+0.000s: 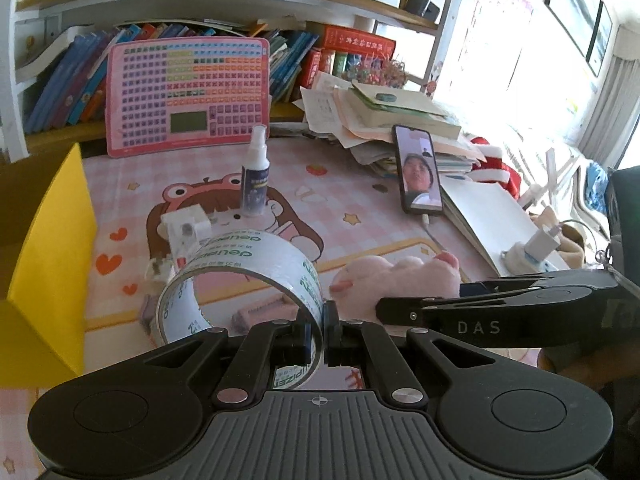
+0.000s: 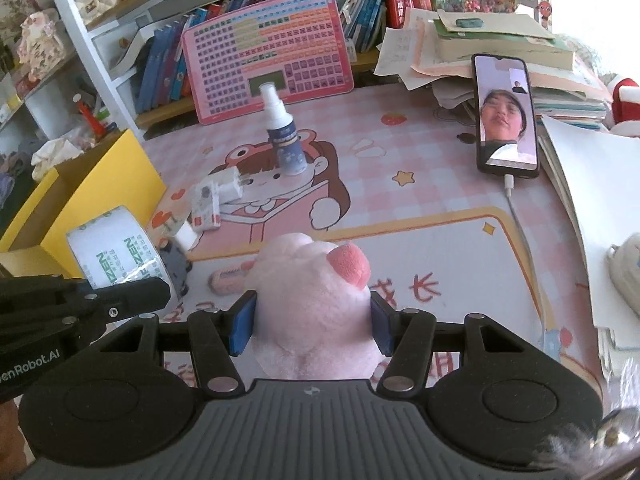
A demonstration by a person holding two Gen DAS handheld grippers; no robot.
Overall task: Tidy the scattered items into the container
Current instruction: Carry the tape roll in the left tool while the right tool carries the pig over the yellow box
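Observation:
My left gripper (image 1: 323, 334) is shut on a roll of clear tape (image 1: 244, 276) with green print, held above the desk; the roll also shows in the right wrist view (image 2: 120, 256). My right gripper (image 2: 312, 326) is shut on a pink plush toy (image 2: 316, 304), which also shows in the left wrist view (image 1: 396, 276). A yellow box (image 1: 52, 256) stands open at the left, also in the right wrist view (image 2: 96, 196). A white spray bottle (image 2: 284, 136) stands upright mid-desk. A white charger plug (image 2: 230, 186) and a small white box (image 2: 206, 208) lie beside it.
A pink keyboard-chart board (image 2: 268, 48) leans on the bookshelf. A phone (image 2: 506, 116) on a cable leans against a stack of books and papers (image 2: 500, 40) at the right. A pink comb-like item (image 2: 228, 278) lies on the mat (image 2: 420, 184).

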